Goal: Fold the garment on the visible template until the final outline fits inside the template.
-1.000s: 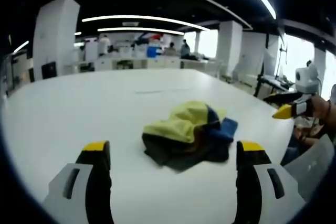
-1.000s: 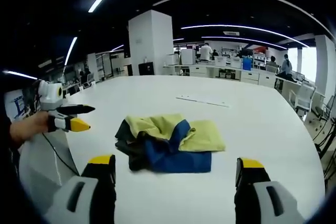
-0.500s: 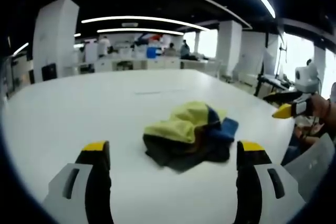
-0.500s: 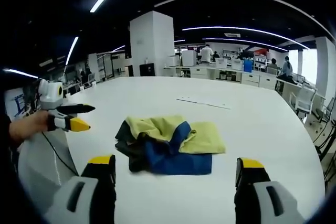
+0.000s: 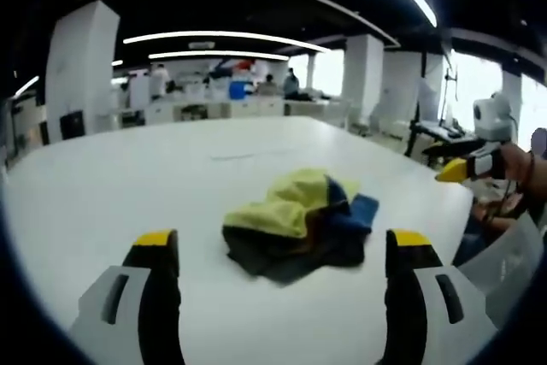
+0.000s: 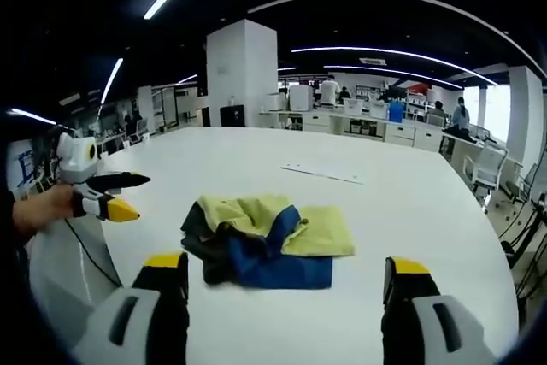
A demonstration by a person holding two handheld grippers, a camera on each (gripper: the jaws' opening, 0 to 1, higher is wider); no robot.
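A crumpled garment (image 5: 295, 224) of yellow, blue and dark grey cloth lies bunched on the white table (image 5: 102, 185). My left gripper (image 5: 284, 242) hovers short of it, open, nothing between its yellow-tipped jaws. From the other side the garment (image 6: 261, 241) lies ahead of my right gripper (image 6: 286, 264), which is also open and apart from the cloth. The right gripper (image 5: 466, 168) enters the left gripper view at the far right, held in a hand. The left gripper (image 6: 109, 198) shows at the left of the right gripper view, jaws parted.
A thin pale line (image 6: 323, 173) marks the table beyond the garment. The table's curved edge (image 6: 504, 297) runs close on the right. A grey chair back (image 5: 508, 267) and a person's arm stand by the table. Desks, pillars and people fill the far background.
Both views have shifted slightly with the hands. The garment lies in the same heap and neither gripper has touched it.
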